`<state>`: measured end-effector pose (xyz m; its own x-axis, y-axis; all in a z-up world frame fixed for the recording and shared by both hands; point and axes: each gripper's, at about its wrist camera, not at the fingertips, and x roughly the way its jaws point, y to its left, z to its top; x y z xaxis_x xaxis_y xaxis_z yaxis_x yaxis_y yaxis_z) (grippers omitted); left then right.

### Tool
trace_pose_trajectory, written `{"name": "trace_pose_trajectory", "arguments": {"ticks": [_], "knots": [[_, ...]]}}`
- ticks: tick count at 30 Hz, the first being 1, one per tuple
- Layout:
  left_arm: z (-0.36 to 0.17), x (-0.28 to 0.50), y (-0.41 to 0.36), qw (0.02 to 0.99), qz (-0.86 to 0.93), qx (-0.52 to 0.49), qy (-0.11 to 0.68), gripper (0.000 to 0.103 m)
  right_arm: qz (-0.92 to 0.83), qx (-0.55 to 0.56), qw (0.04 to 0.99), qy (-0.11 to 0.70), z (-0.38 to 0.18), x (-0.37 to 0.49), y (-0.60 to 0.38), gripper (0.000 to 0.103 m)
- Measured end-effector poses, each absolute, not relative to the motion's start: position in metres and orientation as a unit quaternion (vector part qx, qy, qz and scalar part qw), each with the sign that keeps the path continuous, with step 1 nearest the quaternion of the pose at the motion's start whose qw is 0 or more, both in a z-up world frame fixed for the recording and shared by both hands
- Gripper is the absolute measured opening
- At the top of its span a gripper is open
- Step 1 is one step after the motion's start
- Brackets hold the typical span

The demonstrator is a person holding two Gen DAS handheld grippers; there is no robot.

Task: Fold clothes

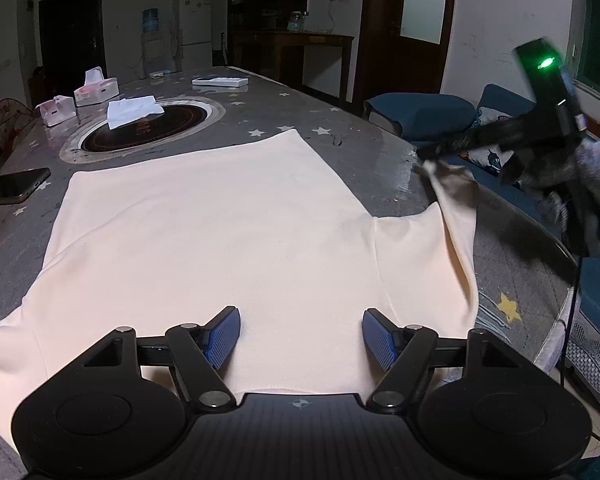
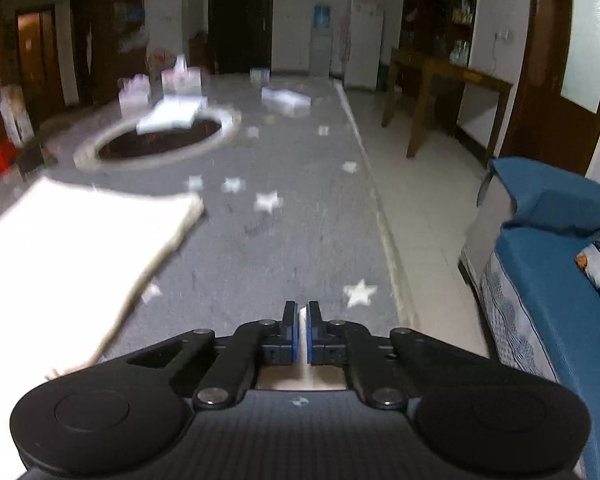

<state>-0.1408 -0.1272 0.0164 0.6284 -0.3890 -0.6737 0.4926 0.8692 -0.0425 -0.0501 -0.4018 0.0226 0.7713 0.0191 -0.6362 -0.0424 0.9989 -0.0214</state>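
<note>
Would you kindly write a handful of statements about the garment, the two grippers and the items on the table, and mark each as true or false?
1. The left gripper is shut on the cloth. False: its jaws stand open above the cream garment, pinching nothing.
2. The right gripper is shut on the garment's sleeve. True: it holds the sleeve's end lifted off the table.
3. A phone lies on the table beside the garment. True.
4. The garment is already folded into a small square. False: its body lies spread flat, with only that sleeve raised.
5. The round inset in the table is bare. False: a white tissue lies partly across it.
</note>
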Motion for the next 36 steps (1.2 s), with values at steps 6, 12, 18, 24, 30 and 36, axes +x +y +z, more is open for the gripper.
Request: {"name": "trace_pose_trajectory", "arguments": {"ticks": [6, 12, 18, 24, 30, 36], "knots": [[0.017, -0.141, -0.129, 0.899, -0.244, 0.077, 0.356, 0.072, 0.031, 0.021, 0.973, 0.227, 0.081, -0.107, -0.422, 0.003], [0.017, -0.144, -0.132, 0.897, -0.251, 0.078, 0.355, 0.075, -0.054, 0.028, 0.961, 0.270, 0.066, -0.160, -0.464, 0.004], [0.017, -0.144, -0.133, 0.894, -0.256, 0.078, 0.358, 0.075, -0.069, 0.024, 0.948, 0.311, 0.042, -0.170, -0.468, 0.008], [0.023, -0.140, -0.121, 0.893, -0.254, 0.055, 0.367, 0.075, 0.014, 0.023, 0.933, 0.358, 0.017, -0.143, -0.427, 0.019], [0.040, -0.112, -0.100, 0.906, -0.224, 0.047, 0.357, 0.074, 0.043, 0.006, 0.927, 0.372, 0.020, -0.113, -0.408, 0.023], [0.050, -0.056, -0.076, 0.920, -0.167, 0.048, 0.350, 0.067, 0.105, 0.026, 0.919, 0.378, 0.035, -0.068, -0.392, 0.023]]}}
